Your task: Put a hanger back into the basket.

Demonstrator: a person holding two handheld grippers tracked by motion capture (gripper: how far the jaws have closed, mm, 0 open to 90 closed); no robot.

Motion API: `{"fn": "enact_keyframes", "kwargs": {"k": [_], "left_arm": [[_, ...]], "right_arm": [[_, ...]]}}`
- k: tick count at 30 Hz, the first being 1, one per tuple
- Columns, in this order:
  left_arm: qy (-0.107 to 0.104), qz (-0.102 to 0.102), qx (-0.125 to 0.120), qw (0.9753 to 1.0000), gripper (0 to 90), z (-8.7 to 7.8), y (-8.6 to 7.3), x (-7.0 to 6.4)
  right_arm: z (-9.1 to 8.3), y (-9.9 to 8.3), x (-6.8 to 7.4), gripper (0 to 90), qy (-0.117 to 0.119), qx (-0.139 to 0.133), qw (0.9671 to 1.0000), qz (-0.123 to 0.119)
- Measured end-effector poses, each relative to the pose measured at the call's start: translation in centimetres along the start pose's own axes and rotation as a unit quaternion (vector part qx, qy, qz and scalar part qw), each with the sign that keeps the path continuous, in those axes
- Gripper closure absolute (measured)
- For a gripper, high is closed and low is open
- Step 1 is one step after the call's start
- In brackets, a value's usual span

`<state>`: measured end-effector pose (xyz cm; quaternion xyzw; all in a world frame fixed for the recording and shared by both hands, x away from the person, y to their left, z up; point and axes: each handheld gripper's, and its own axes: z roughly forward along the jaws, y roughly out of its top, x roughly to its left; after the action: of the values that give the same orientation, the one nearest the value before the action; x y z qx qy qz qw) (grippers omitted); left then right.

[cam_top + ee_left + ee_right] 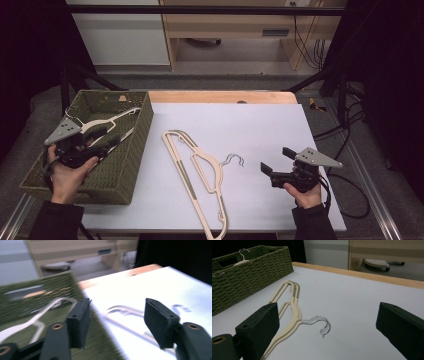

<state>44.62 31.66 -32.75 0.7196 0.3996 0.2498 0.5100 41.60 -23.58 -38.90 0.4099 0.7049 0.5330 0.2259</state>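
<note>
A green woven basket (144,125) stands at the table's left with a cream hanger (107,120) lying inside it. Two more cream hangers (200,170) lie stacked on the white table top (260,125), their metal hooks (320,323) pointing right. My left gripper (106,138) hovers open over the basket's inside, near the hanger there, and grips nothing. In the left gripper view its jaws (120,323) stand apart above the basket's right wall (60,287). My right gripper (277,160) is open to the right of the stacked hangers (292,312), with nothing between its jaws (330,335).
The basket (249,275) takes up the left edge of the table. A wooden strip (220,96) runs along the far edge. Wooden furniture (235,25) stands behind, and cables (345,135) trail on the floor at the right.
</note>
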Motion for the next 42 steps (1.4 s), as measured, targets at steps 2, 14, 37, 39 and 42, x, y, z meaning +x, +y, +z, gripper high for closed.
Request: {"fn": "enact_keyframes", "kwargs": {"k": [2, 14, 37, 39, 42], "left_arm": [[-0.014, 0.008, -0.007, 0.9999, 32.0, 0.7, 0.0, -1.3], [-0.077, 0.048, -0.005, 0.9959, 12.1, 5.0, -0.1, -7.5], [-0.133, 0.082, 0.047, 0.9866, 12.1, 14.3, -0.1, -14.1], [-0.135, 0.086, 0.053, 0.9857, 12.3, 15.0, -0.2, -14.4], [-0.138, 0.087, 0.062, 0.9847, 12.7, 16.1, -0.4, -14.8]], "right_arm": [[-0.1, 0.0, -0.1, 5.5, -0.001, -0.001, 1.0000, -0.002], [-0.3, 0.0, -0.3, 5.5, -0.004, -0.006, 1.0000, 0.000], [-0.6, 0.1, -0.2, 5.6, 0.003, -0.012, 0.9999, -0.003], [-0.6, 0.0, -0.1, 5.6, 0.006, -0.011, 0.9999, -0.006], [-0.5, 0.0, -0.1, 5.7, 0.005, -0.010, 0.9999, -0.004]]}}
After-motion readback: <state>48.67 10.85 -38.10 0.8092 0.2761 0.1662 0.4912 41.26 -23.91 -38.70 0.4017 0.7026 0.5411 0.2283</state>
